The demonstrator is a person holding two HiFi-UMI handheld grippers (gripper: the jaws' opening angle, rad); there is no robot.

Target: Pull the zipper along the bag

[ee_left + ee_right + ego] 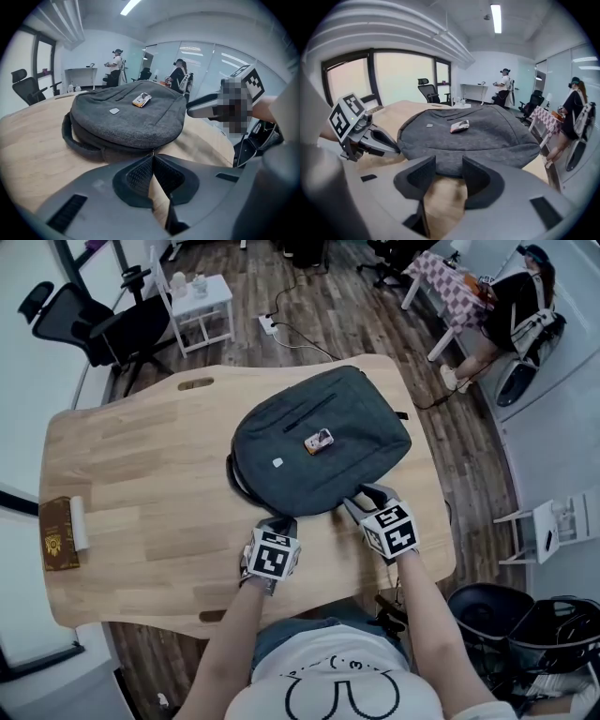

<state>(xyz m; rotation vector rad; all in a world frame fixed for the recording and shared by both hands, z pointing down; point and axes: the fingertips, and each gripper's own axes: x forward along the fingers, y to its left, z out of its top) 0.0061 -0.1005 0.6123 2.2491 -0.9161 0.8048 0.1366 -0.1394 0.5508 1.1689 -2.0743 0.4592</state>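
A grey backpack (356,418) lies flat in the middle of the wooden table (131,456), with a small pink and white item (318,441) on top. My left gripper (284,521) is at the bag's near edge, and its jaws are shut. In the left gripper view the left gripper (152,159) pinches a thin sliver of zipper pull (152,152) right at the bag (126,117) seam. My right gripper (364,498) stands open at the near right edge. In the right gripper view nothing is between the fingers of the right gripper (449,171), and the bag (487,136) is just beyond them.
A brown book with a white roll (64,531) lies at the table's left edge. The bag's carry handle (236,479) sticks out to the left. Beyond the table stand a white side table (199,301) and an office chair (94,324). A black bin (487,610) is at the right.
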